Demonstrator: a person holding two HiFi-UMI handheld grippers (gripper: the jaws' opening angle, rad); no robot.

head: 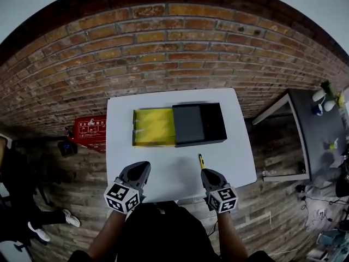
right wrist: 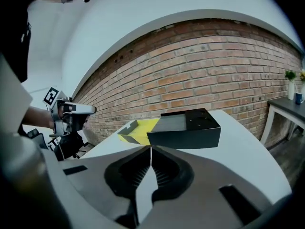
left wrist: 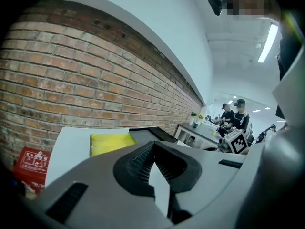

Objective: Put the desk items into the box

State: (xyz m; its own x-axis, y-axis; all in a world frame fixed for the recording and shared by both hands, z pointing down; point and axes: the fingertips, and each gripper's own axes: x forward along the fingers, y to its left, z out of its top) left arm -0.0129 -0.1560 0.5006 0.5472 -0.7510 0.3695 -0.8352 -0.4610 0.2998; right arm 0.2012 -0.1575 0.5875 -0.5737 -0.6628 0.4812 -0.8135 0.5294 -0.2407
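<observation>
Both grippers hover over the near edge of the white table (head: 120, 146), each with its jaws closed tip to tip and nothing between them: the left gripper (left wrist: 152, 147) and the right gripper (right wrist: 151, 149) show only bare tabletop through the gap behind the tips. The box (head: 199, 124) lies across the far half of the table, its black part to the right and its yellow tray (head: 154, 126) open to the left, apparently empty. One desk item is in sight, a slim yellow and dark pen (head: 200, 161), lying on the table just ahead of the right gripper and short of the box. By my reading the task is at its start, with the first pick not yet made. Next the right jaws must open, drop over the pen, close across its barrel, then carry it to the tray.
</observation>
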